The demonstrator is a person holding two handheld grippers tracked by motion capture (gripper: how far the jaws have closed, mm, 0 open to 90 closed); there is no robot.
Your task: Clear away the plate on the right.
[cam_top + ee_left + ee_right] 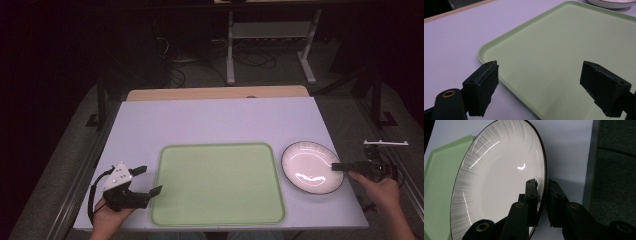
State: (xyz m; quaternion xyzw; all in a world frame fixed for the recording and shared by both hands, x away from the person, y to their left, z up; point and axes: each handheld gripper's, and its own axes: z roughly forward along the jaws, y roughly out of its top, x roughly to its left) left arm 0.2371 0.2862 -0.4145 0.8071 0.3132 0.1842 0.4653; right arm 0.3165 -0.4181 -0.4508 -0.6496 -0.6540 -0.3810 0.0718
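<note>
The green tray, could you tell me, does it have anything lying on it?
No, the green tray is bare in the high view, and the plate sits beside it.

My counter (215, 120) is a pale lilac sheet with a strip of bare wood along its far edge. A light green tray (217, 182) lies flat on it, just ahead of my left claw (149, 180), near corner between the spread jaws. A white plate (310, 165) with a dark rim sits beside the tray, its edge pinched in my right claw (339, 166).
</note>
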